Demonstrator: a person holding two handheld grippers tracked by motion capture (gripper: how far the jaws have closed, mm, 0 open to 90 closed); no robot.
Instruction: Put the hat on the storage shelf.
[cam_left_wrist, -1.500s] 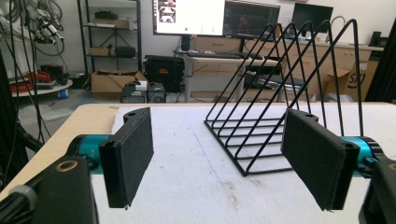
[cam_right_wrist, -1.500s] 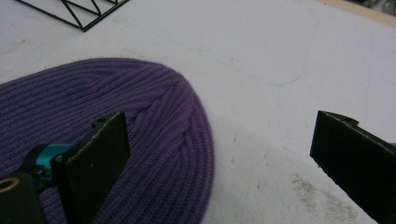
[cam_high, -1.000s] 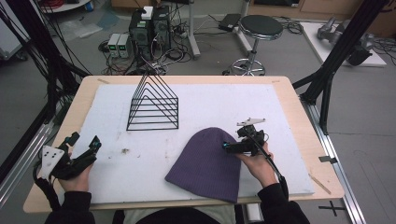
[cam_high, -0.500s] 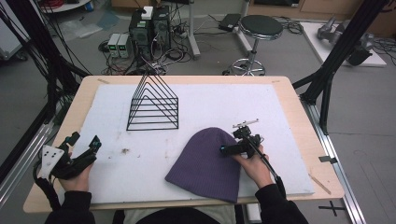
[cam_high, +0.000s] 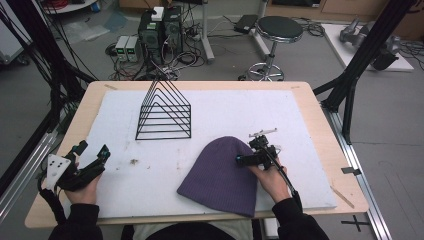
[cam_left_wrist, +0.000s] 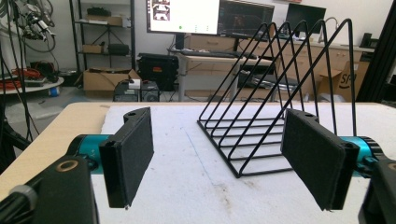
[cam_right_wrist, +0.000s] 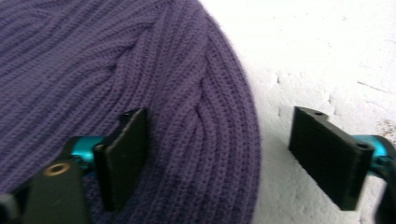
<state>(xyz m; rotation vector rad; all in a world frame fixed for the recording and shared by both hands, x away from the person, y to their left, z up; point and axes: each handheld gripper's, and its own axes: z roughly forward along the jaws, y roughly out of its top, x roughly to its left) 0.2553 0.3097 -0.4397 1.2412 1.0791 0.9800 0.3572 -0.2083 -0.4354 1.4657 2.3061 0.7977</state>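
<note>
Your left gripper (cam_high: 90, 162) rests with jaws spread on nothing, the black wire triangular rack (cam_left_wrist: 280, 98) ahead of them. Your right gripper (cam_right_wrist: 229, 158) has just been closing, jaws straddling the soft purple ribbed knit beanie (cam_right_wrist: 140, 70)'s rounded edge on the white foam surface (cam_high: 225, 115); sink lower so both pads gather a fold.

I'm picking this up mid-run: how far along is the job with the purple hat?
Nothing looks done: the purple beanie lies flat on the white mat, not lifted. In hand: the right gripper straddles its edge, one jaw over the knit, one over the mat; the jaws have just been closing but don't pinch it yet. Left: gripping and moving it. The left gripper rests open near the wire rack.
</note>
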